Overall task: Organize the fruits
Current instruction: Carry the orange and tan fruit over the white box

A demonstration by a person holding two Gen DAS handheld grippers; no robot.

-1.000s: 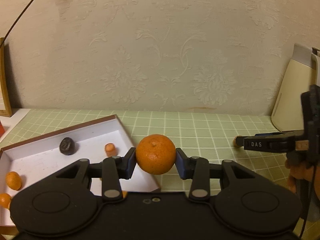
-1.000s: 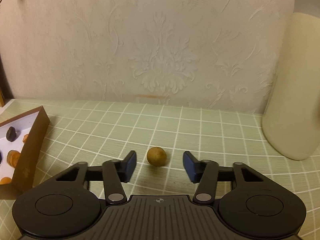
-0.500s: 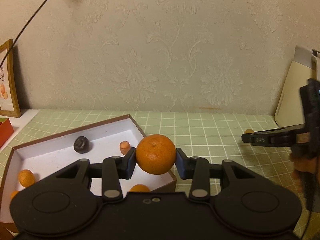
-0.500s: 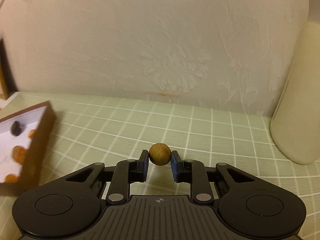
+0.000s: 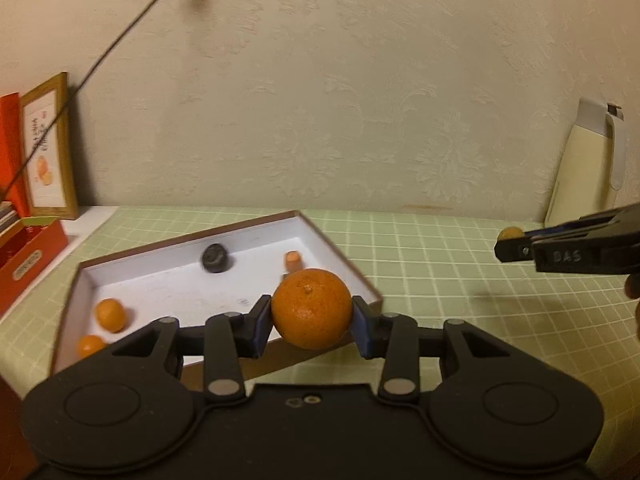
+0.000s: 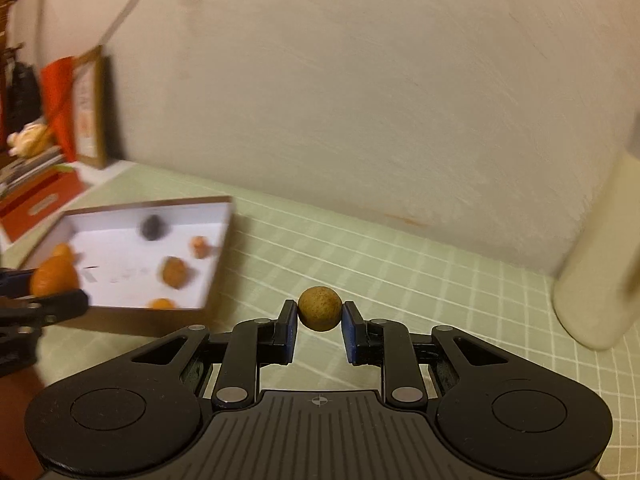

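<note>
Wall [image 5: 320, 80] papered, embossed floral pattern, fills the background in both views. Table [image 5: 440, 264] has a green grid cloth. Cream jug [image 5: 580, 168] stands at the right by the wall, upright; right wrist view shows it blurred at the right edge.

Box [image 5: 328, 244]: shallow, brown outside, white inside, sits on the table left of centre, one corner pointing toward the wall. Left of it a red case [image 5: 32, 256], and a framed picture [image 5: 50, 152] leans on the wall.

Left gripper [image 5: 312, 314]: pads clamped on both sides of an orange [image 5: 312, 308], jaws roughly half spread. Orange is held in the air over the box's near right wall.

Right gripper [image 6: 319, 320]: jaws nearly closed, pinching a small brown ball [image 6: 320, 308], probably a longan, but too small to be sure. It's held above the table, right of the box. From the left wrist view the same gripper comes in from the right edge, ball just visible at its tip.

Inside the box:
- dark round fruit [image 5: 215, 258] near the back wall
- two small orange fruits [image 5: 110, 314] close together at the left end
- small orange piece [image 5: 294, 260] near the right wall, just behind the held orange
- brownish fruit [image 6: 175, 273] mid-right, seen only from the right wrist, blurred
</note>
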